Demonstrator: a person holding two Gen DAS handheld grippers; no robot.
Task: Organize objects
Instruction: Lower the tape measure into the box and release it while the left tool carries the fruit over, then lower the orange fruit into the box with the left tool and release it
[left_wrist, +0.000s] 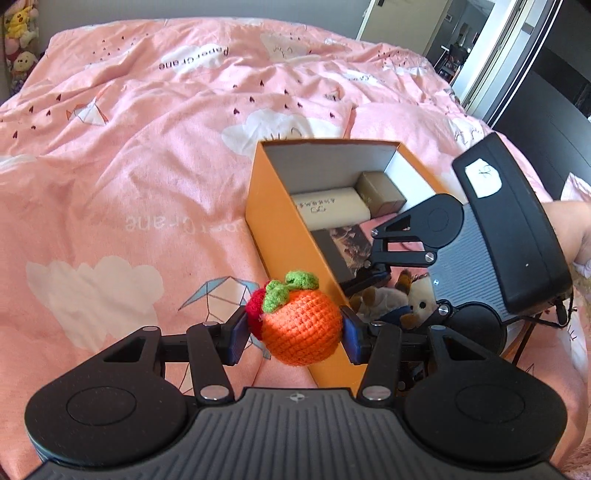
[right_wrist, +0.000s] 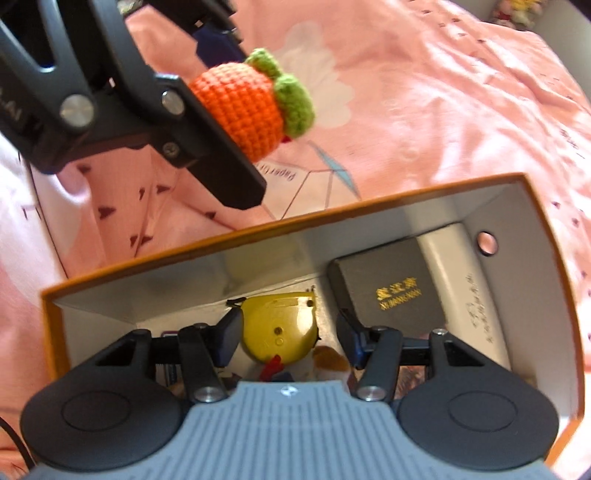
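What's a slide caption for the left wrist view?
Left gripper holds a crocheted orange beside the open orange box on a pink duvet.

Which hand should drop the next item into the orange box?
Left, probably. Its tool already grips the crocheted orange fruit beside the orange box. The right tool is down inside the box, jaws around the yellow tape measure, seemingly not clamping it.

Wide open quilt (left_wrist: 129, 184) to the left of the box (left_wrist: 273, 221), nothing blocking there. Inside, the far end is filled by a white pack (left_wrist: 332, 210) and a brown carton (left_wrist: 380, 192). The right gripper (right_wrist: 288, 334) sits in the near end, over a yellow tape measure (right_wrist: 277, 325), beside a black case (right_wrist: 391, 295).
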